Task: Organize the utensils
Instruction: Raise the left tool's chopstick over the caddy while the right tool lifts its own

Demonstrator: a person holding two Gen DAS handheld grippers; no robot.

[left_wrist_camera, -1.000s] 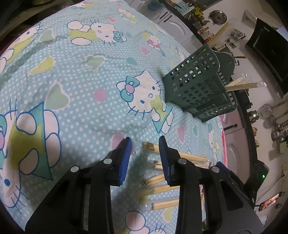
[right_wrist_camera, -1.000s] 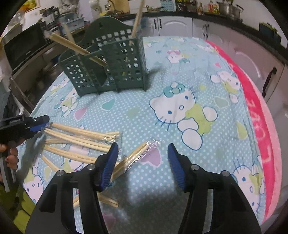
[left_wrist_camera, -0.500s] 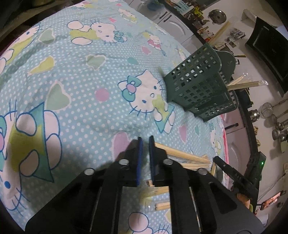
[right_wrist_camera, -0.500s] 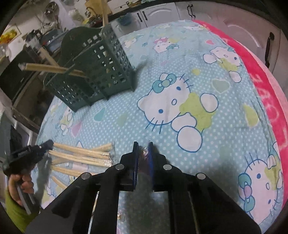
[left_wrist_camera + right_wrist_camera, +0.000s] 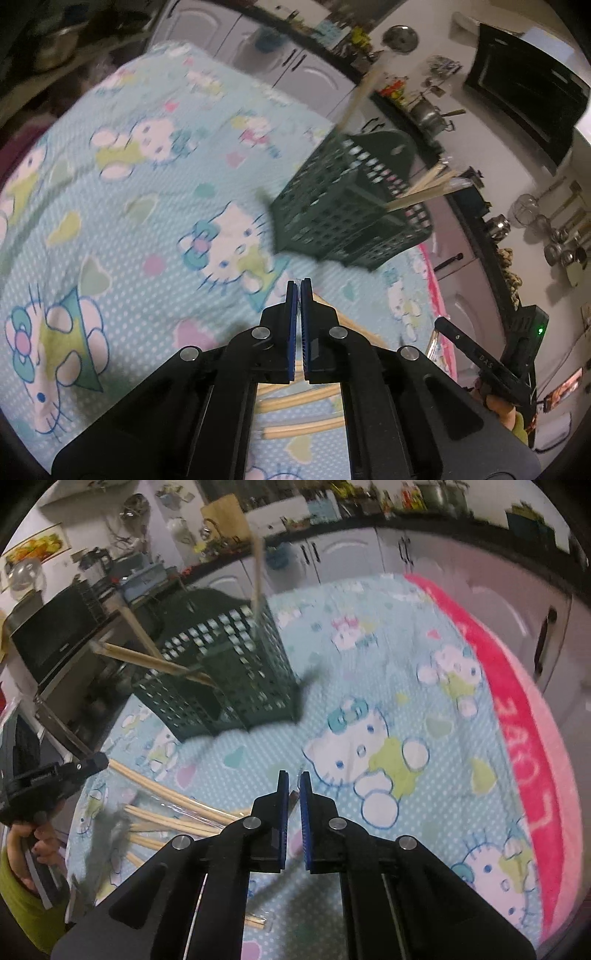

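Pink blanket edge [image 5: 517,716]: R view only.

My left wrist camera looks down along its fingers over the cartoon-cat bedsheet [image 5: 147,229] toward the green utensil basket [image 5: 347,218]. My right one faces that basket [image 5: 229,672] from the opposite side (both sit close, sharing sheet, basket and loose wrapped chopsticks [image 5: 177,819]).

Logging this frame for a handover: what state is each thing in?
Left gripper: jaws shut, pinching a clear chopstick wrapper.
Right gripper: jaws just closed on a wrapped chopstick pair.
Green holder: standing on the cloth, stored chopsticks sticking out.
Loose chopsticks: lying flat.
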